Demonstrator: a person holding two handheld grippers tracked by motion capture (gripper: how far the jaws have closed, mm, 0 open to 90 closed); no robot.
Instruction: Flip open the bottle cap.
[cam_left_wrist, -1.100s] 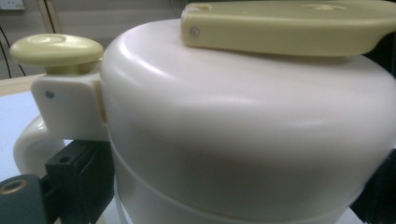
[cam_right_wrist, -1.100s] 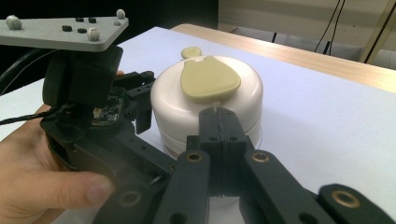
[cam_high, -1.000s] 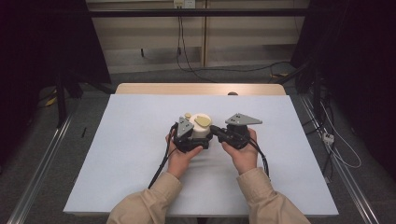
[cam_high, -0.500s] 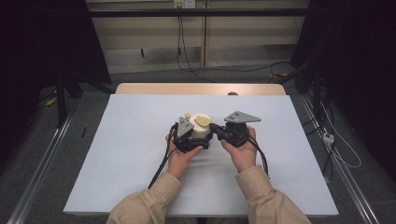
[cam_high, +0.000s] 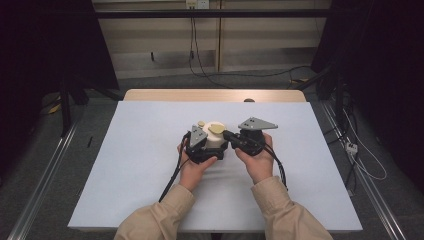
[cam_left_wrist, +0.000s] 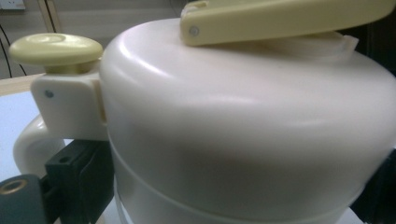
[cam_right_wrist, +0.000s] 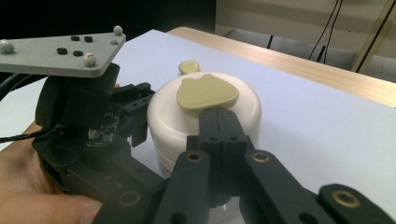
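Observation:
A white round container with a pale yellow flap on its lid and a yellow knob stands mid-table. My left gripper is shut on its body; one black finger presses the side below the white handle, and the body looms close. In the right gripper view, my right gripper is shut, its jaws pressed together with their tips against the near edge of the flap. The knob sits behind the flap.
The table's white sheet spreads wide on both sides of the hands. A wooden edge runs along the far side. The left gripper's grey plate and the hand sit close beside the container.
The right gripper has edged slightly toward the container's lid. The left gripper has kept its hold and place.

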